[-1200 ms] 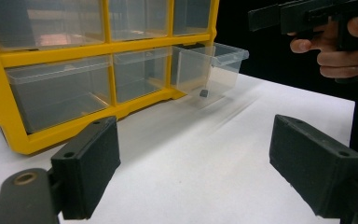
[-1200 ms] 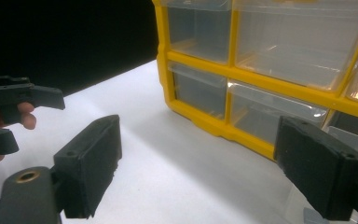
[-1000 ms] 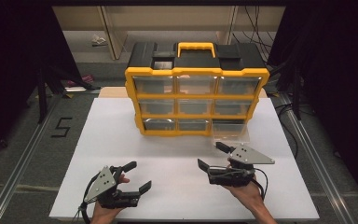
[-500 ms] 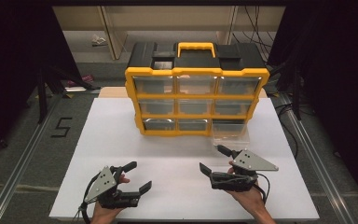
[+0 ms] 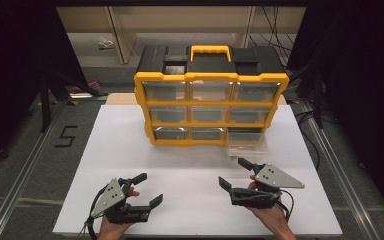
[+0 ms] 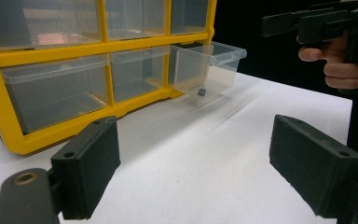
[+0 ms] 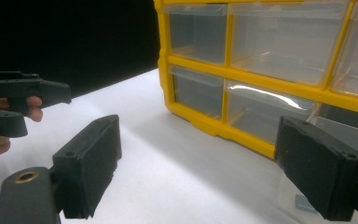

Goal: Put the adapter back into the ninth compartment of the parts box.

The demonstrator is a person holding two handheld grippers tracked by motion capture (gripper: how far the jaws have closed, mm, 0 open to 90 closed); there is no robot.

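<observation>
A yellow-framed organiser [image 5: 210,107] with clear drawers and a black top stands at the back of the white table [image 5: 105,150]. Its bottom right drawer [image 5: 247,142] is pulled out; a small dark piece [image 6: 202,92] lies inside it, also seen as a grey piece [image 7: 303,204] in the right gripper view. My left gripper [image 5: 148,189] is held open near the front left edge, nothing between its pads [image 6: 86,168]. My right gripper [image 5: 233,173] is open too, just in front of the drawer and apart from it, and holds nothing.
The other drawers [image 5: 207,92] are shut and look empty. Bare white table lies between the grippers and the organiser. Metal rails [image 5: 25,170] run along both table sides, with dark floor and shelving [image 5: 130,30] beyond.
The right gripper has drifted slightly back toward the near edge and to the right. The left gripper has stayed put.
</observation>
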